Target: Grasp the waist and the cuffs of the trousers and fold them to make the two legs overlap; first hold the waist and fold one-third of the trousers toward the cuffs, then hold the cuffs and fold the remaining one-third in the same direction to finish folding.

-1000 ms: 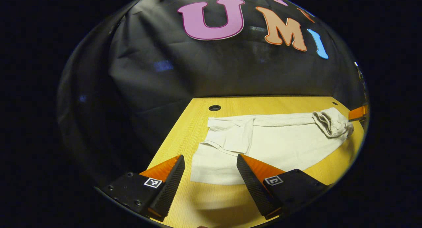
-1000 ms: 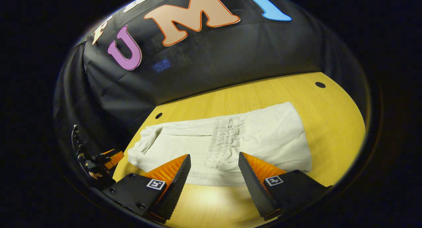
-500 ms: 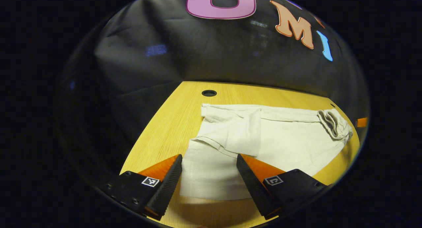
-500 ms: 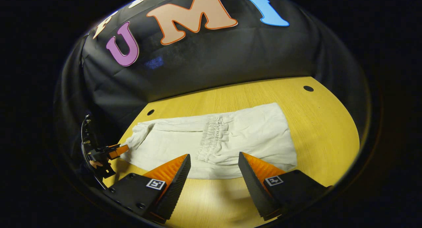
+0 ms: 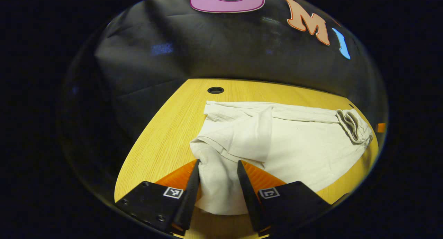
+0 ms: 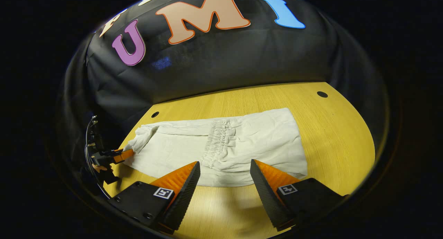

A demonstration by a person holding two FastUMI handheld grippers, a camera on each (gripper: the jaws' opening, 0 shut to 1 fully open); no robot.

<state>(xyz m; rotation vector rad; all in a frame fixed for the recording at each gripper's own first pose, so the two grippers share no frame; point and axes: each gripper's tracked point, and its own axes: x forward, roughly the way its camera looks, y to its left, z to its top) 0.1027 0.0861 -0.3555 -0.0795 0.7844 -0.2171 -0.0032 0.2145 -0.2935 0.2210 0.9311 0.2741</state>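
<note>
Pale trousers (image 5: 294,145) are laid flat on the yellow worktop (image 5: 162,135), already partly folded, with the gathered waist seen as a bunched ridge (image 6: 216,142) across the cloth in the right gripper view.

Left hand-held gripper (image 5: 217,178): fingers are drawn close on either side of the cuff end, and a hump of fabric is pinched between them; the rest of the trousers runs away toward 1 o'clock.

Right hand-held gripper (image 6: 225,178): jaws are spread wide, nothing held. It is poised above the near edge of the trousers, the waist gathers lying just ahead at 12 o'clock. The other hand-held gripper is seen at 9 o'clock, at the cuff end.
</note>
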